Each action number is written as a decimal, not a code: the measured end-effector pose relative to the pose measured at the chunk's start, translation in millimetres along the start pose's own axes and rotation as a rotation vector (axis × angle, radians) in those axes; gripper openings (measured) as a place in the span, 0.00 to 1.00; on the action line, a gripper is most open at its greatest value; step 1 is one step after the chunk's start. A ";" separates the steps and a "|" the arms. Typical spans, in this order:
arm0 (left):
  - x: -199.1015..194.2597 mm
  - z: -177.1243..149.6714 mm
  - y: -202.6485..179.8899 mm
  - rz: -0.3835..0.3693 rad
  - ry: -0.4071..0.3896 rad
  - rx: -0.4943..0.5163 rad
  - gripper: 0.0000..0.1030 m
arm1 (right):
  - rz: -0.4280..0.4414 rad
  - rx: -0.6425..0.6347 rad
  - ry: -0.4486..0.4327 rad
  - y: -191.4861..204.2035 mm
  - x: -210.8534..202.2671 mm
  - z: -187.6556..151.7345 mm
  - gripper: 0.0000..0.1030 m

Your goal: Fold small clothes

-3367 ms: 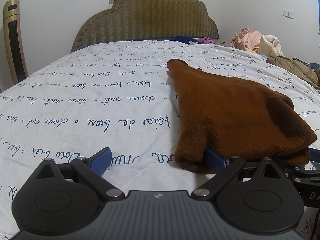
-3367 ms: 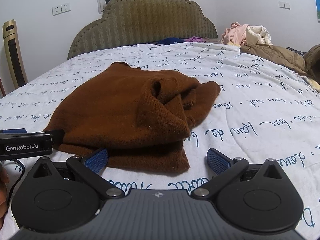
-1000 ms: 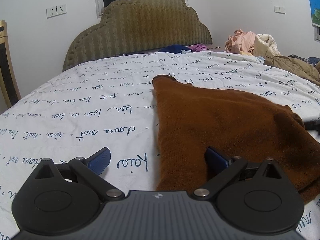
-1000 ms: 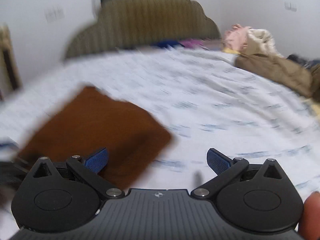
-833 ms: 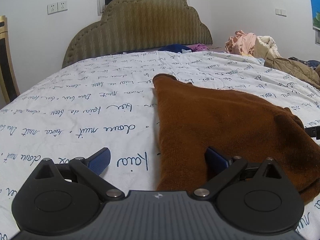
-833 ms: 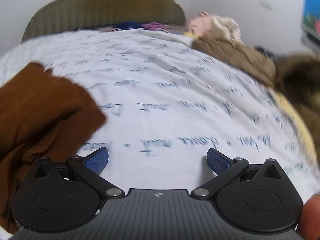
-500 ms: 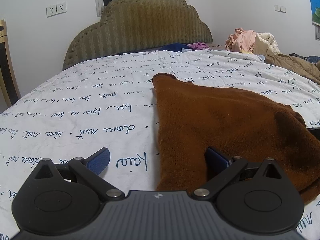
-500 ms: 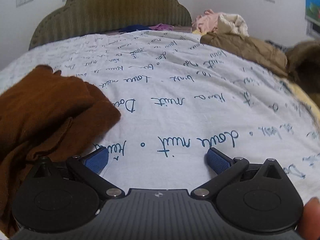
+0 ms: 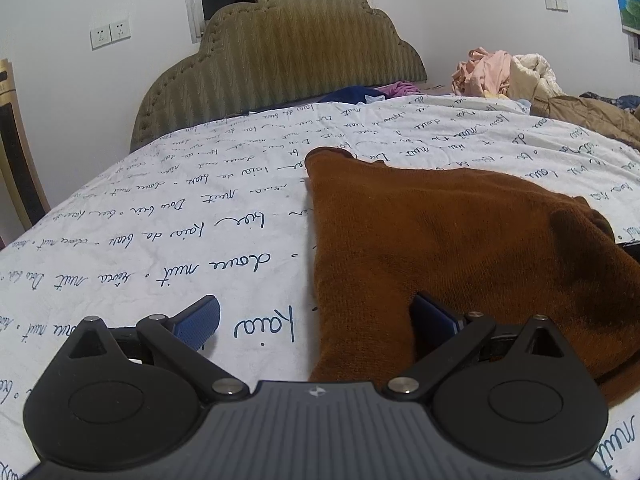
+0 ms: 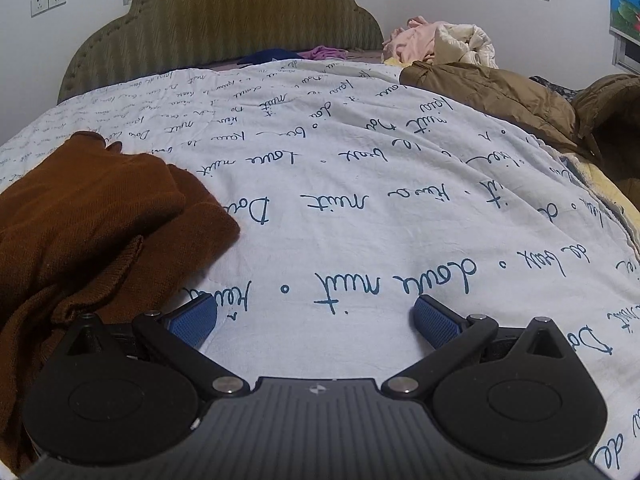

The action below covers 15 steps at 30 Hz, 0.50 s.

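Script-printed bedspread (image 9: 168, 240), padded headboard (image 9: 288, 52)

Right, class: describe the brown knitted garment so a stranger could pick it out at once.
Find the bed with the olive scalloped headboard and white script-printed bedspread. The rust-brown knitted garment lies alone mid-bed, beside the open left gripper. Other clothes, pink and khaki, are heaped at the far edge.

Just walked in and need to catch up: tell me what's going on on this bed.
A person is folding a brown knit garment on a bed with a script-printed white quilt. The left hand-held gripper is open at the garment's near edge, one finger against the fabric. The right hand-held gripper is open over bare quilt, beside the garment's right side. Neither holds anything. More clothes are piled near the headboard.
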<state>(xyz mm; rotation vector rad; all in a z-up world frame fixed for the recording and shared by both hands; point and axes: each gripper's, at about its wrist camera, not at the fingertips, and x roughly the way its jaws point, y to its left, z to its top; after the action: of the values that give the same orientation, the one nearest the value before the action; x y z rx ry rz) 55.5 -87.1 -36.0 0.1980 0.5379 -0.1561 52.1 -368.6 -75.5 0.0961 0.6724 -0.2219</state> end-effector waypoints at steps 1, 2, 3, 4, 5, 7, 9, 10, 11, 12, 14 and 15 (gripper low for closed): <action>0.5 0.1 -1.0 0.002 0.002 0.005 1.00 | 0.000 0.000 0.000 0.0 0.0 0.0 1.00; 0.8 0.1 -1.7 0.002 0.002 0.008 1.00 | 0.000 0.000 0.000 0.2 0.0 0.0 1.00; 1.2 0.2 -1.7 0.002 0.004 0.009 1.00 | 0.000 0.000 0.000 0.1 0.0 0.0 1.00; 1.5 0.3 -1.3 0.000 0.005 0.007 1.00 | 0.000 0.000 0.000 0.0 0.0 0.1 1.00; 1.7 0.5 -0.2 -0.003 0.006 0.003 1.00 | 0.000 0.000 0.000 0.1 0.1 0.0 1.00; 2.7 0.6 3.2 -0.017 0.011 -0.014 1.00 | 0.000 0.000 0.000 0.1 0.1 0.1 1.00; 4.6 0.5 7.6 -0.035 0.021 -0.039 1.00 | 0.000 0.000 0.000 0.0 0.0 0.1 1.00; 5.4 0.5 9.6 -0.045 0.026 -0.051 1.00 | 0.000 0.000 0.000 -0.1 0.0 0.2 1.00; 6.5 0.4 11.7 -0.056 0.031 -0.063 1.00 | 0.000 0.000 0.000 0.1 0.1 0.2 1.00; 7.7 0.3 14.3 -0.069 0.037 -0.077 1.00 | 0.000 0.000 0.000 0.1 0.1 0.2 1.00; 11.1 0.1 21.0 -0.101 0.056 -0.117 1.00 | 0.000 0.000 0.000 0.1 0.1 0.2 1.00; 13.3 0.1 24.9 -0.118 0.067 -0.141 1.00 | 0.000 0.000 0.000 0.2 0.1 0.2 1.00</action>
<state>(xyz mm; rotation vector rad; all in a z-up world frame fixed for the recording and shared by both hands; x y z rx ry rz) 71.7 -64.3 -39.3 0.0340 0.6255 -0.2264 52.3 -368.5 -75.5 0.0960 0.6723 -0.2215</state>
